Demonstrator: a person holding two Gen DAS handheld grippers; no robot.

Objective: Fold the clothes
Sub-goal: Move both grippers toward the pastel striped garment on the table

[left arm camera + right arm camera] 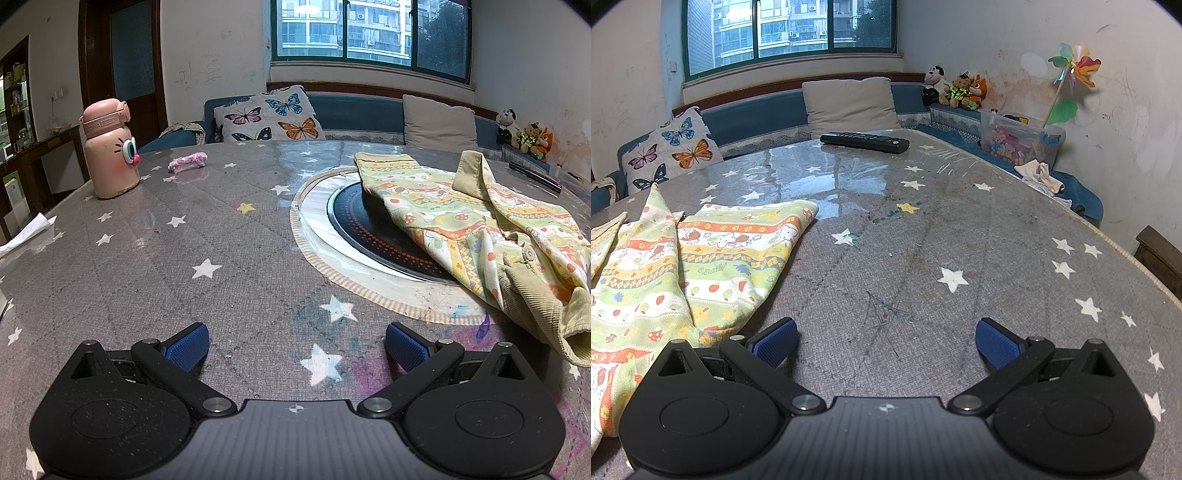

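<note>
1. Zero folds done, as far as I can judge: garment [476, 229] lies loose and crumpled on the table [229, 258], nothing squared up. The whole job is left: spread flat, then fold.
2. Left gripper [295, 345]: fingers spread wide, blue pads [186, 347] holding nothing, low over bare tablecloth. Garment sits at about 2 o'clock in this view, apart from the pads.
3. Right gripper [886, 341]: also wide apart, nothing between the pads. Cloth [683, 266] is at 9–10 o'clock, its near edge just beside the left-hand finger; can't tell whether it touches.
4. Location: garment drapes partly over the round dark hotplate inset [373, 229] in the table, the rest trailing toward the near-right edge in the left view.
5. Look: small child's piece, soft printed cotton in yellow/green/orange bands with mushrooms and animals, plus olive corduroy trim or lining [532, 302]. One snap button [529, 254] is visible. One corner flipped up at the back; hem bunched at the near end.
6. Judgement: thin and floppy, so it should drag easily on the glossy cover. Needs two-point pinches to pull flat.
7. Clutter well clear: pink bottle [110, 147] at 10 o'clock in the left view, remote [864, 142] at 12 in the right view.
</note>
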